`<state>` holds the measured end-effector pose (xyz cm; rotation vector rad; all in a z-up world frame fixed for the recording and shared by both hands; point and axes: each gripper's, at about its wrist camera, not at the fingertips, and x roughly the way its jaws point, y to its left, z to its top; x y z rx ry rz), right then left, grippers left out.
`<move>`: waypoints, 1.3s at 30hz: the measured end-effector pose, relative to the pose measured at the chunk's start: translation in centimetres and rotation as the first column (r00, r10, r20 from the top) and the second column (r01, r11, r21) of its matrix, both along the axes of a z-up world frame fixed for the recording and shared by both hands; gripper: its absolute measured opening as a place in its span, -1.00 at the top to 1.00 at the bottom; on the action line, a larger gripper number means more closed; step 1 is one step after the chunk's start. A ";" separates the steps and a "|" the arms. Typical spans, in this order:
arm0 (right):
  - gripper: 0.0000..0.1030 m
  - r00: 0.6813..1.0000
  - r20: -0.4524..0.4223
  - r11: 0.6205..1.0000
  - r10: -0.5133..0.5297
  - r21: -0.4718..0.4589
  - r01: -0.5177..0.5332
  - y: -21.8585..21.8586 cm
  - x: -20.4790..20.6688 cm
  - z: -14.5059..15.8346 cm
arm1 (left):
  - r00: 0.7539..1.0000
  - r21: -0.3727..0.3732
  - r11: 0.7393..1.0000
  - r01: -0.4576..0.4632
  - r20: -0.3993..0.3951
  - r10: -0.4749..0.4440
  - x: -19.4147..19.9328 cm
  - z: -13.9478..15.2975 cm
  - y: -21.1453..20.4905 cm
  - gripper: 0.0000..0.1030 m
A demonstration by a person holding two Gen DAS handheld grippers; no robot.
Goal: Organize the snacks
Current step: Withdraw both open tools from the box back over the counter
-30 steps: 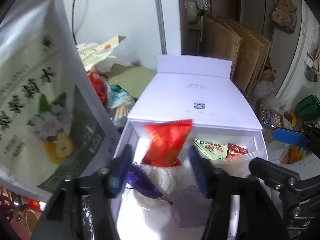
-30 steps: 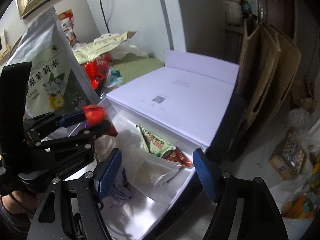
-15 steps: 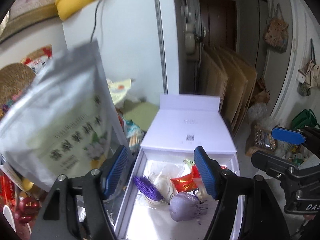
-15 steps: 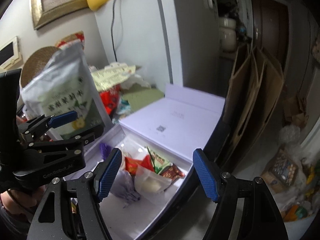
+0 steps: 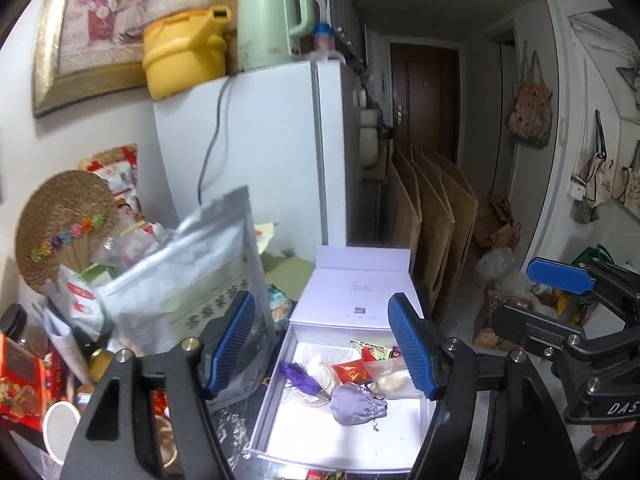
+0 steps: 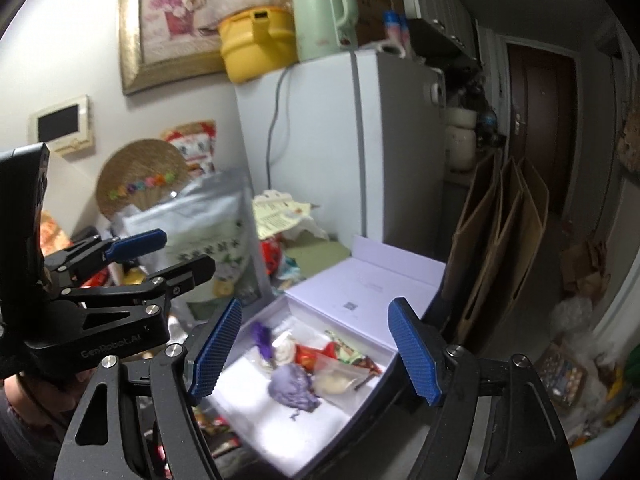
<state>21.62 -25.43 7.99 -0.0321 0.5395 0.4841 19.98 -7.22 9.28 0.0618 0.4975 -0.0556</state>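
Both tongs hang spread wide and empty above an open white box: the left tongs (image 5: 322, 344) over its near left side, the right tongs (image 6: 316, 350) over its near end. The white box (image 5: 276, 392) holds a red snack packet (image 5: 352, 372), a lilac pouch (image 5: 358, 400), a purple tassel (image 5: 300, 374) and a clear bag (image 5: 386, 376), clustered toward its far end. Left of the box stands a silver foil bag (image 5: 192, 264), with a white fridge (image 5: 260, 152) behind.
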 end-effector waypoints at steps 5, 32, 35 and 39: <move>-0.54 0.999 0.035 1.000 0.003 0.017 -0.003 -0.1 -2.9 1.2 | 0.999 0.021 0.999 -0.024 0.031 0.023 -3.4 0.9 0.5 -0.59; -0.61 0.994 -0.030 0.995 0.103 0.011 -0.103 2.4 -13.5 -5.0 | 0.996 -0.008 1.000 -0.029 -0.080 0.029 -14.4 -5.8 2.4 -0.59; -0.61 0.991 -0.082 0.994 0.106 0.024 -0.104 2.4 -13.6 -7.0 | 0.993 -0.027 0.999 -0.028 -0.112 0.025 -14.7 -7.1 2.5 -0.59; -0.61 0.987 -0.133 0.996 0.087 0.031 -0.084 2.1 -13.6 -9.2 | 0.990 -0.031 0.999 -0.033 -0.137 0.029 -14.7 -8.8 2.7 -0.59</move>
